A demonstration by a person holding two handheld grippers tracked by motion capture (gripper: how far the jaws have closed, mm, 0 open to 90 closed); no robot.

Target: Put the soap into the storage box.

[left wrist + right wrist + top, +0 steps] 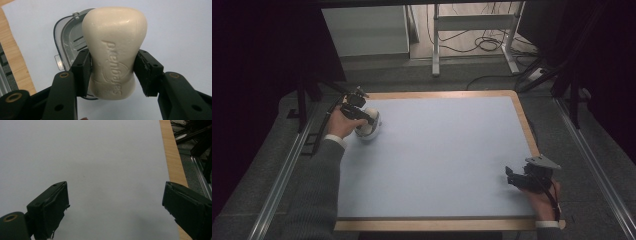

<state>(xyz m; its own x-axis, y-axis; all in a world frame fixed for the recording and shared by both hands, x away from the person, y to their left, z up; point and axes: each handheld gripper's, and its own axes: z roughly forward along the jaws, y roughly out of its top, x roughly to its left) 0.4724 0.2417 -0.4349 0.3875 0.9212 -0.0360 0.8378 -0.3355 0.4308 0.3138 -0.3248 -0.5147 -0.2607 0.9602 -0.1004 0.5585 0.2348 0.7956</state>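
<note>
At the near right corner of the pale blue mat [437, 160] that covers the wooden-edged table [524, 122], the person's right hand [546, 197] holds the right gripper [512, 176], which points left across the mat. In the right gripper view its two black jaws stand wide apart with nothing between them, and bare mat lies ahead, with the wooden edge strip [172, 152] running along the right side.

Farther off, at the far left of the mat, the person's left hand [339, 125], in a grey sleeve [319, 175], holds the left gripper [362, 117]. In the left gripper view [112, 72] its jaws are clamped on the narrow waist of a cream-coloured, waisted bar of soap [115, 50] with raised lettering on its face; a pad presses each side of the bar. The bar is held above a clear grey plastic soap dish [67, 37] with a ribbed floor, which rests on the mat just behind and under the soap. Whether the bar's lower end touches the dish cannot be told. In the high view the soap and dish read as a pale rounded shape [371, 127] just beside the left gripper.

Beyond the table, a white metal frame [472, 35] stands on the floor among loose dark cables [484, 45].
</note>
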